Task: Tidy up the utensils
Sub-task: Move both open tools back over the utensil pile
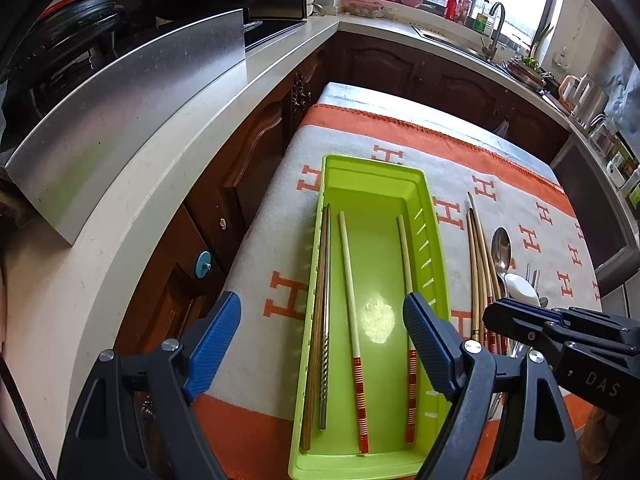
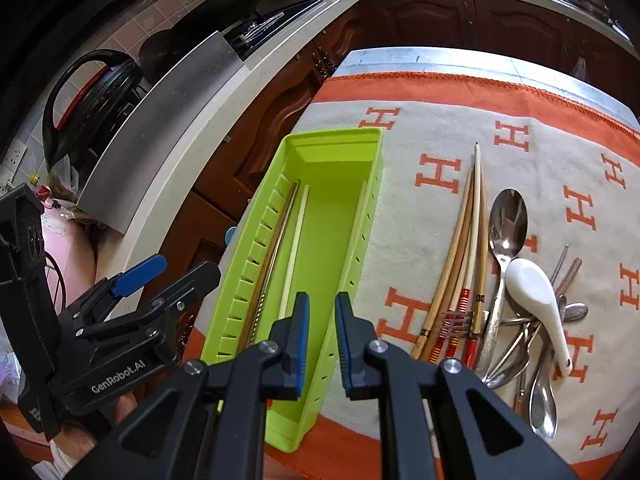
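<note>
Kitchen counter [image 1: 280,184], orange-and-white cloth. Four chopsticks [image 1: 350,280] in green tray [image 1: 436,216]; bamboo chopsticks [image 2: 460,248], spoons [image 2: 506,232], forks right, unsorted. Left claw [image 1: 322,344] spread, right claw [image 2: 322,344] slightly parted, both empty.

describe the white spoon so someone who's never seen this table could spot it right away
Start at the orange and white cloth, then look right of the green tray to the loose pile of cutlery. The white spoon lies on top of that pile, beside the chopsticks. It is the only glossy white piece among metal spoons and forks.
</note>
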Demonstrator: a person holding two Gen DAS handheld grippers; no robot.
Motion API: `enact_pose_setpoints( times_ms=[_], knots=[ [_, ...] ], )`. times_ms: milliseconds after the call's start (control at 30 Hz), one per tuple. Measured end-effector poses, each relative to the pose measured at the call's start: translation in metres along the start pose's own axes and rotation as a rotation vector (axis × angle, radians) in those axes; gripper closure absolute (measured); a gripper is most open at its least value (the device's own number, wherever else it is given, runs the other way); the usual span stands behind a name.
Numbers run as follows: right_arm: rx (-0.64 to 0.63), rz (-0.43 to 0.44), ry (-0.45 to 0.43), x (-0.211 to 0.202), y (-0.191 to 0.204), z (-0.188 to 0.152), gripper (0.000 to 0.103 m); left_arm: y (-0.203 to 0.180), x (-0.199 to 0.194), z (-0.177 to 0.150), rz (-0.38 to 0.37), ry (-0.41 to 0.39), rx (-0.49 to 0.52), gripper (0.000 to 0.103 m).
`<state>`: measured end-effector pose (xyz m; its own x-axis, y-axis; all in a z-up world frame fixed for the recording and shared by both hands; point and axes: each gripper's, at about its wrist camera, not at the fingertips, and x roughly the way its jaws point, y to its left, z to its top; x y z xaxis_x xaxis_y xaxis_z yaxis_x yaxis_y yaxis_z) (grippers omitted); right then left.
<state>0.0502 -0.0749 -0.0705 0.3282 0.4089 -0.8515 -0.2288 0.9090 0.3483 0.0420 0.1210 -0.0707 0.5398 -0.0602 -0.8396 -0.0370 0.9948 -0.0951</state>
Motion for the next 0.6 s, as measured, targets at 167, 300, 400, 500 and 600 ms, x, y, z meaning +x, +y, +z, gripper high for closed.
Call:
enact_pose_setpoints(
  times_ms=[167,300,400,500,600],
  knots=[
    [-0.036,-0.017,-0.004,-0.005,0.0,-0.005,0.09,-0.005,-0.001,-0.001,0.001,0.005,0.007,0.021],
    [-0.054,-0.017,-0.014,-0.01,0.0,-0.009,0.09,-0.011,-0.002,-0.002,-0.006,0.015,0.021,0.021],
    [-0.065,-0.021,-0.033,-0.016,-0.003,-0.012,0.09,-0.018,-0.003,-0.002,-0.01,0.014,0.04,0.021],
    [-0.067,-0.035,-0.058,-0.025,-0.012,-0.015,0.09,-0.027,-0.006,-0.003,-0.022,0.011,0.062,0.021],
    [-0.049,-0.057,-0.081,-0.036,-0.027,-0.017,0.09,-0.038,-0.007,-0.004,-0.035,0.013,0.089,0.021]
  ],
)
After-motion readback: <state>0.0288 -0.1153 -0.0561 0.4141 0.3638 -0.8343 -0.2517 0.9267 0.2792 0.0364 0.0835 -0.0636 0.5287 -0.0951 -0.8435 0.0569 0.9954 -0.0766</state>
